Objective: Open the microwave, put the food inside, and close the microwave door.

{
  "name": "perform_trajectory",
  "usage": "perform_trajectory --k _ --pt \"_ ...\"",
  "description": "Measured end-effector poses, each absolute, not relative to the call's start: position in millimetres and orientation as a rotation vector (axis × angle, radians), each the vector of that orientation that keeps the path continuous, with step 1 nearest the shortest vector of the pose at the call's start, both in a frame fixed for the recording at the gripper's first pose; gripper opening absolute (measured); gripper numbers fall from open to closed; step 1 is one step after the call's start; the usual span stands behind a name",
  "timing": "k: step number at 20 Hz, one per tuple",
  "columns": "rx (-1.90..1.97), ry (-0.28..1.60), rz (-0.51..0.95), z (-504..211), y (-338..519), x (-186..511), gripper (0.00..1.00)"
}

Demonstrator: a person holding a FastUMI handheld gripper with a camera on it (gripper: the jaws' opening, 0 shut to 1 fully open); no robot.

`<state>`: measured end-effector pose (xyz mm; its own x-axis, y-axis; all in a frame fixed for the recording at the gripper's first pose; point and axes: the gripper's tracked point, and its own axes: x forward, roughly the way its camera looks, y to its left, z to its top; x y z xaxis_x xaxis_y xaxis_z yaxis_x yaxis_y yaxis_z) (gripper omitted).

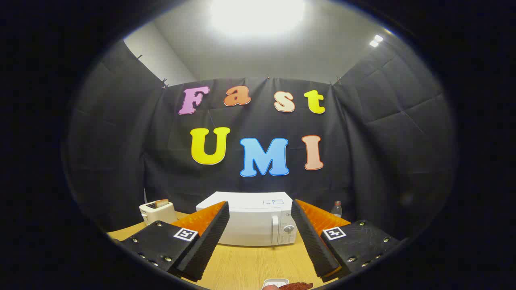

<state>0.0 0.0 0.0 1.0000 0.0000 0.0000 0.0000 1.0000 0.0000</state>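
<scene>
Two fingers of the claw (260, 237) are spread wide with nothing pinched or touched between them. Beyond them, the white microwave (250, 219) is seen on the wooden table (246, 264), door closed. Its label is too small to be read. A toaster (157, 211) is placed left of it, a bottle (337, 209) right. Food on a plate (282, 284) is glimpsed nearest, below the fingers.
</scene>
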Motion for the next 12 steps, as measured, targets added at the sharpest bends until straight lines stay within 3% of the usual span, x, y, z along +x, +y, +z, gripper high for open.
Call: perform_trajectory --k 12 --pt "-0.009 0.018 -0.036 -0.9 -15.2 10.5 0.97"
